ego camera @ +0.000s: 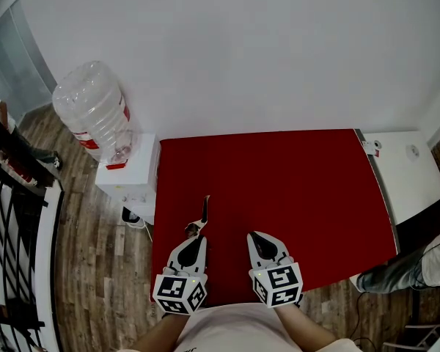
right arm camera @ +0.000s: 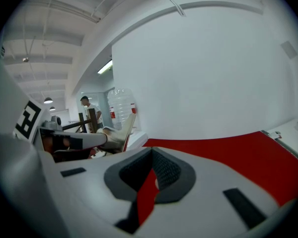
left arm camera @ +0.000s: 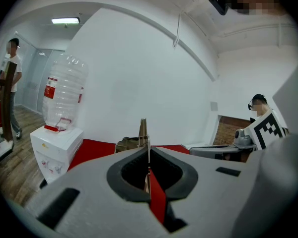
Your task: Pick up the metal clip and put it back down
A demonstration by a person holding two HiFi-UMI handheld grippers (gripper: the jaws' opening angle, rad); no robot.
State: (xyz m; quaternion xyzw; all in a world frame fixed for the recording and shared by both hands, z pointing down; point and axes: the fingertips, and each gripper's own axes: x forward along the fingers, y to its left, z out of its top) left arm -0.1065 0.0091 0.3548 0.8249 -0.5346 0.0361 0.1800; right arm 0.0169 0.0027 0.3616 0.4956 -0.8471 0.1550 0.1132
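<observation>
The metal clip [ego camera: 200, 217] is a thin, dull-metal piece sticking forward out of my left gripper [ego camera: 197, 234], which is shut on its near end over the red table [ego camera: 301, 189]. In the left gripper view the clip [left arm camera: 142, 134] rises just beyond the closed tips [left arm camera: 149, 151], with its wider body to the left. My right gripper [ego camera: 254, 236] sits beside it to the right, shut with nothing in it. In the right gripper view the jaws [right arm camera: 152, 157] meet at the tips, and the clip [right arm camera: 125, 129] shows at the left.
A white water dispenser [ego camera: 128, 178] with a big clear bottle [ego camera: 94, 114] stands off the table's left edge. A white cabinet [ego camera: 409, 173] adjoins the right edge. A person's leg [ego camera: 396, 270] is at the lower right, and a black railing [ego camera: 11, 204] at the far left.
</observation>
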